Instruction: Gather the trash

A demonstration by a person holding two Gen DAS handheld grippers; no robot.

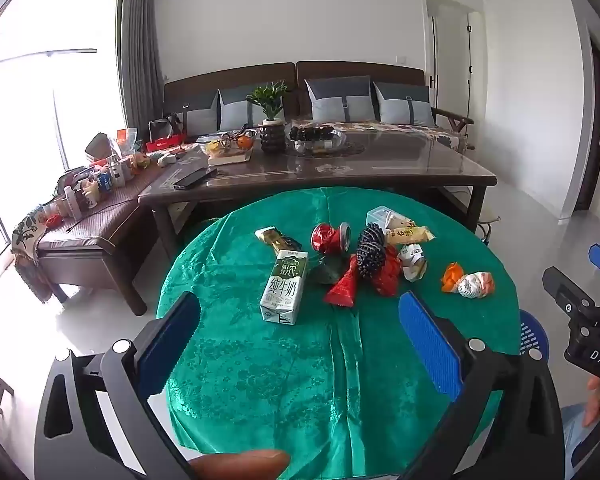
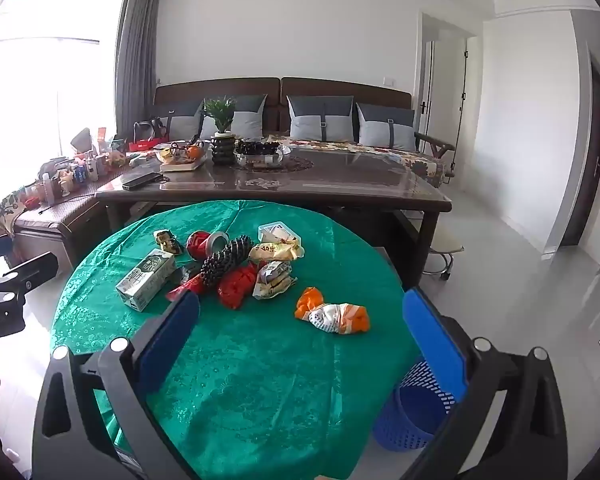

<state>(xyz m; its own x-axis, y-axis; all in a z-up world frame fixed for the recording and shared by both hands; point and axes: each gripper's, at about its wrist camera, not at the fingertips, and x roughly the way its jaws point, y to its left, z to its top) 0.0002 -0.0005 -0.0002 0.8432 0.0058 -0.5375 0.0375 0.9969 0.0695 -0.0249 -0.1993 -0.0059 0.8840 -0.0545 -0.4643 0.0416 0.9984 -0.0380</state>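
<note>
Crinkly foil and paper litter sits mid-table on the green cloth [image 2: 260,380]: milk carton [image 1: 284,288] stiff, light, best pinched across its flat sides; orange-white wrapper [image 2: 334,314] soft, likely slippery. Left gripper [image 1: 300,340] and right gripper [image 2: 302,332] hover spread wide, both empty. Blue basket [image 2: 414,416] is half hidden behind the table edge.

White walls [image 2: 300,32] and a pale glossy floor [image 2: 512,264]; a dark sofa [image 2: 284,96] (grey cushions along it) faces a bright curtained window [image 1: 40,92].
</note>
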